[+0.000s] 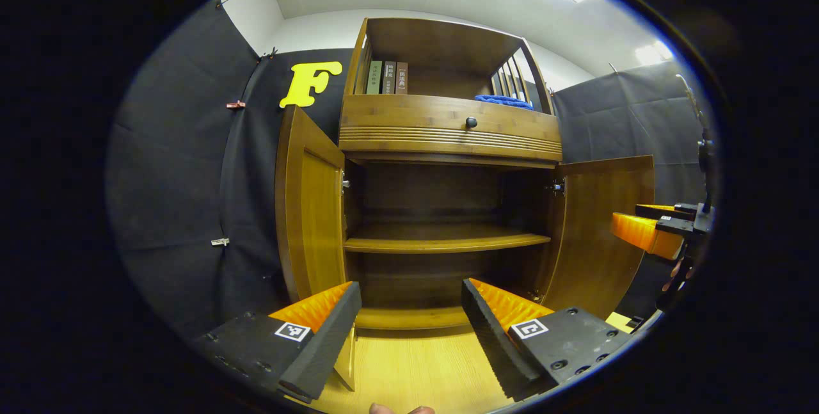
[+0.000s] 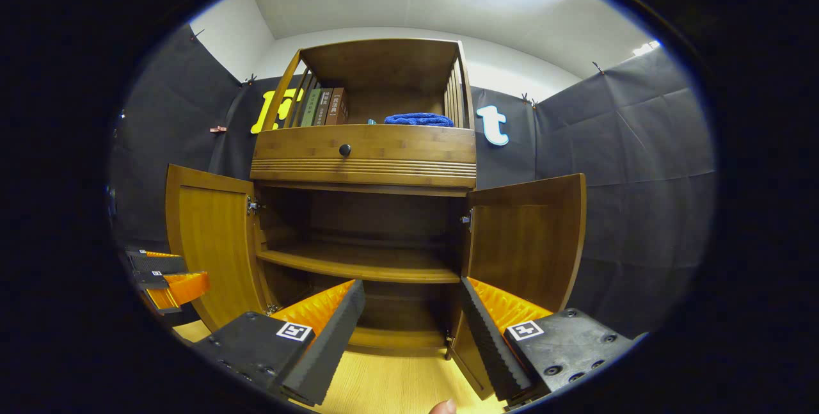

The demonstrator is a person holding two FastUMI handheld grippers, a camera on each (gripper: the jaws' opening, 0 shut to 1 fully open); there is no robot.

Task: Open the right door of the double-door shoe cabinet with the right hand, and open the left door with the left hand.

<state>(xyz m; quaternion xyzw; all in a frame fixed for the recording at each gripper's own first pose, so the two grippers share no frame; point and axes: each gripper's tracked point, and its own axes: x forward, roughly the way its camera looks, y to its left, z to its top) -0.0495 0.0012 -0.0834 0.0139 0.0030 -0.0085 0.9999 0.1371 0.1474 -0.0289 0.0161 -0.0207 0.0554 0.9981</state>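
Clearly both doors already stand wide open, so I judge the task essentially done, with nothing left but drawing the tools away. The shoe cabinet [image 1: 448,209] fills the middle of the left gripper view: its left door [image 1: 310,209] swings out at centre left, its right door [image 1: 598,228] at centre right. It is warm brown wood, with a bare inner shelf [image 1: 441,241], a knobbed drawer [image 1: 448,129] above, and books [image 1: 387,77] and a blue cloth [image 1: 505,101] on top. The left tongs [image 1: 409,318] gape with nothing between them at the bottom. The right tongs [image 2: 409,318] likewise gape, free of the right door.
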